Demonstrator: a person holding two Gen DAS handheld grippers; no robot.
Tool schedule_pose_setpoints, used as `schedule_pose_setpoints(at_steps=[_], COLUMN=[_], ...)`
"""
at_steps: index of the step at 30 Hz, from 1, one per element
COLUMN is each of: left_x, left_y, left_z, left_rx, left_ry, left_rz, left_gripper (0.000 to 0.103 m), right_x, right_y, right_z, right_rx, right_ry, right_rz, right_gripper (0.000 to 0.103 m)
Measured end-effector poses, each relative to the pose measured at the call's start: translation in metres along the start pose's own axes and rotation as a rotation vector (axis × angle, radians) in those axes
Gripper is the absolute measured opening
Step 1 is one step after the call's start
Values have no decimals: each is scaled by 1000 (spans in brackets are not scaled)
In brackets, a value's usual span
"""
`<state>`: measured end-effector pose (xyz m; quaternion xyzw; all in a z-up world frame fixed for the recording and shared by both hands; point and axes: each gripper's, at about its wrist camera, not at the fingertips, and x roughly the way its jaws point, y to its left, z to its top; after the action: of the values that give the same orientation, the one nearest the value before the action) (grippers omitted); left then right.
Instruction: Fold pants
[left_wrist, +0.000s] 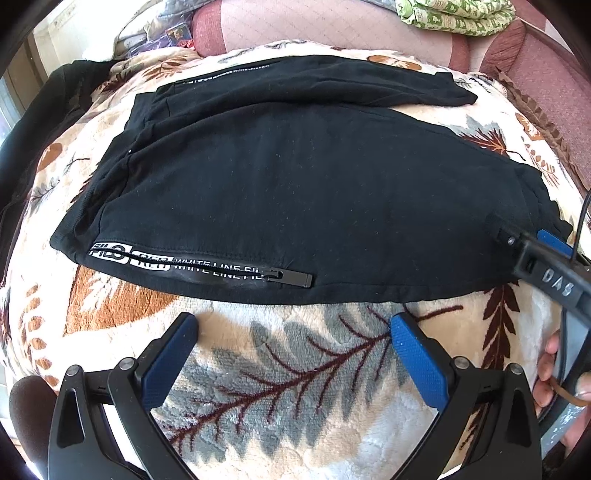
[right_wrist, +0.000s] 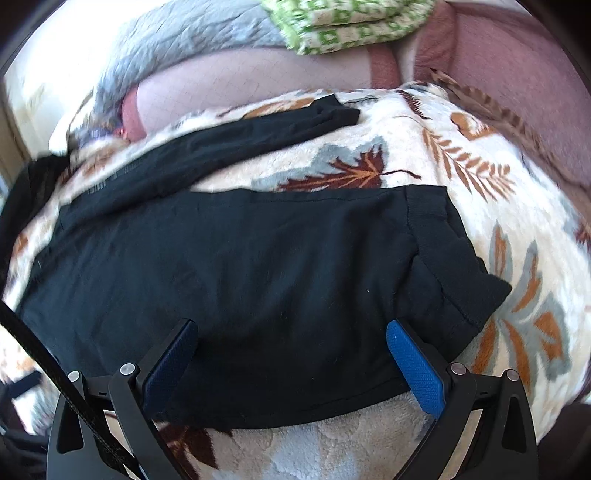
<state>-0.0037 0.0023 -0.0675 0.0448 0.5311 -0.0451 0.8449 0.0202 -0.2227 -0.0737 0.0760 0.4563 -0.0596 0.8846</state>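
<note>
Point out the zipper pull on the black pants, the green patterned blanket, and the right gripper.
zipper pull (left_wrist: 276, 275): left wrist view, on the metal slider.
green patterned blanket (right_wrist: 347, 26): right wrist view, on its folded top.
right gripper (right_wrist: 291, 349): right wrist view, between its open jaws, over the black pants (right_wrist: 240, 266).

Leaf-patterned fleece blanket (left_wrist: 295, 369); behind it, pink quilted cushion (left_wrist: 314, 26), green-and-white patterned folded cloth (right_wrist: 351, 22), grey quilt (right_wrist: 192, 40).

Left gripper (left_wrist: 293, 334): jaws spread wide, blue pads facing each other, nothing between them, held low and pointing forward. Right gripper (right_wrist: 291, 341): jaws likewise spread wide, blue pads apart, gripping nothing; seen from the left wrist view, it reaches in from the right side, angled leftward. Hand (left_wrist: 561, 384): fingers wrapped around the right gripper's handle, partly cut off at the frame edge.
</note>
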Motion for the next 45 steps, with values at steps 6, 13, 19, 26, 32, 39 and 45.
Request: schedule_pose_setpoints(at_steps=[6,13,19,26,32,39,45], left_x=[-12,-34,-58,-40,24,93,130], left_y=[3,9,60,156,198,195,204], left_z=[1,9,41,134,206,259,280], left_rx=[8,16,-85,-153,-184,-108,-93], left_ry=[-25,-103,-157,-182,-80,17,95], left_rz=[24,42,-88,-16,34,116,215], left_gripper=[103,103,103,103,81,68,41], right_x=[-2,-19,-39,-51,-49,-31,-10], right_y=[8,4,-4,-9,-5,0,1], right_z=[-4,-1,6,18,22,23,31], right_rx=[-45,-15,10,5,11,-22,-20], right_ry=[-9,-34,-77,-72,-60,-19,20], right_rz=[-57,-59,-53,0,3,-36,-47], right_gripper=[103,103,103,101,100,100,99])
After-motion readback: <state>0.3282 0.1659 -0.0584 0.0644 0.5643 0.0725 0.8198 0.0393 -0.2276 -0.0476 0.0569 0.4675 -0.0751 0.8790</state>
